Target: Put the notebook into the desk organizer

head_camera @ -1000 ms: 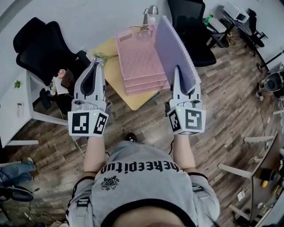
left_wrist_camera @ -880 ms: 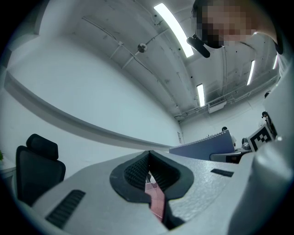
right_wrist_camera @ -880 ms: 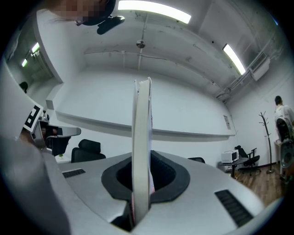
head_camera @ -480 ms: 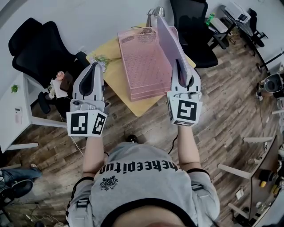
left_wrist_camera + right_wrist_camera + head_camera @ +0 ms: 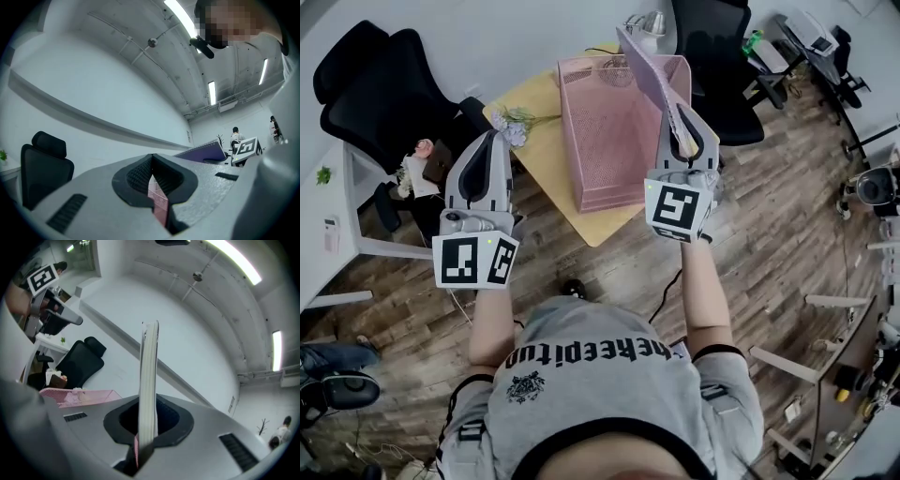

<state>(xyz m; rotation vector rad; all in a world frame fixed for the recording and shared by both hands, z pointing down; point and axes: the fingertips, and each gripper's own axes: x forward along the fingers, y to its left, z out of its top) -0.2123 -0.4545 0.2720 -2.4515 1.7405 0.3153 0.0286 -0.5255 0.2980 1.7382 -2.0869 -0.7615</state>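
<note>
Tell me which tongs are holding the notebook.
The right tongs, shut on the purple notebook edge near the pink organizer; the left tongs are shut on nothing.

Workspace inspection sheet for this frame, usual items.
Surface: yellow table, pink desk organizer on it.
Job's things: purple notebook held on edge over the desk organizer, not yet in it.
Clutter: flowers at the table's left corner; lamp behind the desk organizer.
Grippers: right gripper shut on the notebook; left gripper shut, empty.
Cables: one dark cable on the floor near the table.
Surroundings: black office chairs, wood floor.
</note>
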